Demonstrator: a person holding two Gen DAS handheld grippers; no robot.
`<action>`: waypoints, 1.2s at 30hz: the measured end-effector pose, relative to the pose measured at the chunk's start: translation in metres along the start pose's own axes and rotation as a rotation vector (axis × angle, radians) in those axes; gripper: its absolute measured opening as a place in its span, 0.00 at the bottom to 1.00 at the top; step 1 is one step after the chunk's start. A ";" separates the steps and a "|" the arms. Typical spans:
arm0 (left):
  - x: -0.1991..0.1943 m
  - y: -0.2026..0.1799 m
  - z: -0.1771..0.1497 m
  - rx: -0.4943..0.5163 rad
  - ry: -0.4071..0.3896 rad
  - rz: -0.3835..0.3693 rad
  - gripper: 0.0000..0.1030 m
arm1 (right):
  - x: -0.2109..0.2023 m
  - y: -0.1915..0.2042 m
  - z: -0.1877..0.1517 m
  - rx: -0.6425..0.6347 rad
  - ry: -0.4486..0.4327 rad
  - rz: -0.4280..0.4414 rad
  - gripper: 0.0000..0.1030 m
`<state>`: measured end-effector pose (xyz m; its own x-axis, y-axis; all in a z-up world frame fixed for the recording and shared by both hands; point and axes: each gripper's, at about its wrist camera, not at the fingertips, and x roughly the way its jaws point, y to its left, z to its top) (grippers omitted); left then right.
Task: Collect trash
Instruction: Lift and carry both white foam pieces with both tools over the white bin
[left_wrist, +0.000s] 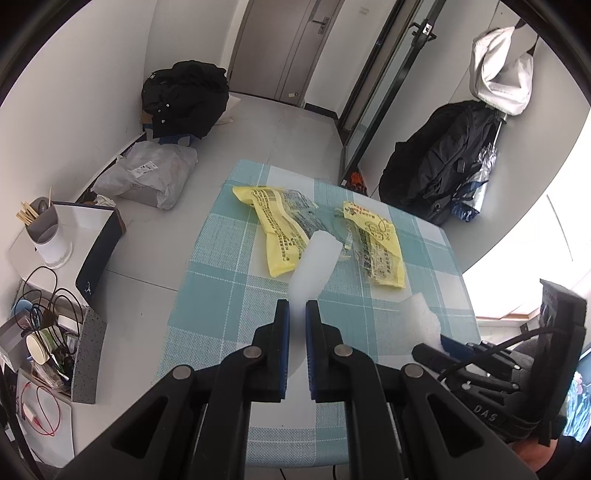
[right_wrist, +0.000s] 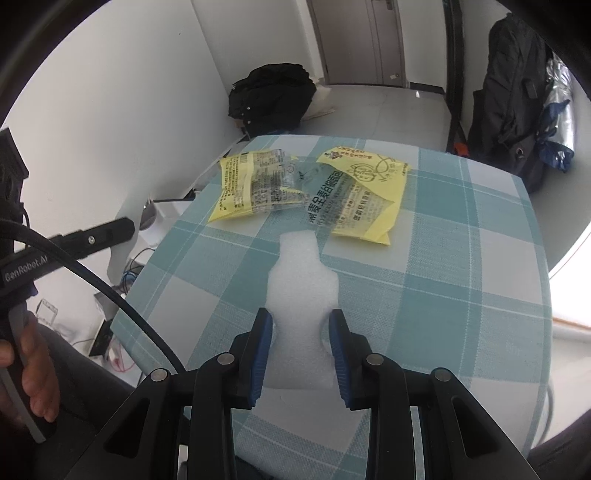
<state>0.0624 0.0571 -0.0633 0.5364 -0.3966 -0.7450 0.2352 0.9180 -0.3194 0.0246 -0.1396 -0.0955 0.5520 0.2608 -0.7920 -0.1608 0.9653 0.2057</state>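
Two yellow-and-clear plastic wrappers lie side by side on the far part of the teal checked tablecloth: one on the left (left_wrist: 275, 230) (right_wrist: 247, 184), one on the right (left_wrist: 376, 245) (right_wrist: 364, 192). My left gripper (left_wrist: 297, 308) is shut on a strip of white foam (left_wrist: 314, 266) and holds it above the cloth. My right gripper (right_wrist: 301, 321) has its jaws around a second, wider piece of white foam (right_wrist: 301, 291) and squeezes its waist; this piece also shows in the left wrist view (left_wrist: 419, 317).
The tablecloth (left_wrist: 207, 295) (right_wrist: 461, 295) covers a small table. On the floor to the left are a white plastic bag (left_wrist: 147, 177), a black bag (left_wrist: 184, 99), a chopstick holder (left_wrist: 46, 229) and a box of cables (left_wrist: 48, 339). A black backpack (left_wrist: 439, 166) leans at the right wall.
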 end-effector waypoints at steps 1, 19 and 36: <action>0.002 -0.002 -0.001 0.003 0.007 0.002 0.04 | -0.001 -0.002 0.000 0.008 -0.003 0.003 0.29; -0.008 -0.045 0.004 0.020 -0.001 -0.061 0.04 | -0.084 -0.027 0.006 0.040 -0.195 0.017 0.29; -0.026 -0.102 0.027 0.109 -0.060 -0.110 0.04 | -0.151 -0.073 0.029 0.055 -0.336 -0.064 0.29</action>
<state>0.0464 -0.0268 0.0047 0.5492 -0.4973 -0.6717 0.3803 0.8644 -0.3289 -0.0232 -0.2490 0.0254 0.7998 0.1809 -0.5723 -0.0777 0.9767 0.2002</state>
